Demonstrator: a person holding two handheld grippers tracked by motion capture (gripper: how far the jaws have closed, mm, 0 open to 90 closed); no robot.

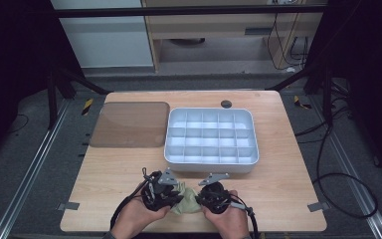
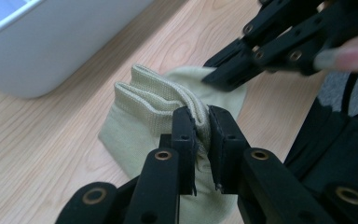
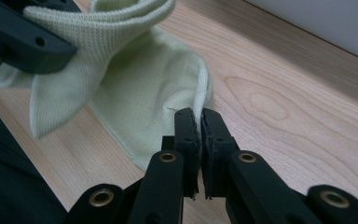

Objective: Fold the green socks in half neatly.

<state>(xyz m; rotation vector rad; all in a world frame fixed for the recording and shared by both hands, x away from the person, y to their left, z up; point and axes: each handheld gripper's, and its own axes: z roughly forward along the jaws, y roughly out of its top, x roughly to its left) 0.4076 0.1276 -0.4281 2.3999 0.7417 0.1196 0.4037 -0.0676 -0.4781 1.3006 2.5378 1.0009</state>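
At the near edge of the table (image 1: 278, 164), just in front of the white divided tray (image 1: 211, 137), I hold a pale green sock (image 1: 188, 200) between both tools. My left gripper (image 2: 202, 122) is clamped on the ribbed cuff, jaws drawn narrow with folded knit bunched between them, lifting that end off the wood. My right gripper (image 3: 200, 122) pinches the sock's thin rounded edge, jaws nearly touching on a single fold, which pins the far end low against the table. Holding opposite ends this way keeps the fabric under control, I judge, for folding or rolling it small enough to suit one of the tray's empty cells. To the left of the tray lies a brown translucent lid (image 1: 129, 124), set aside so the compartments stay open.
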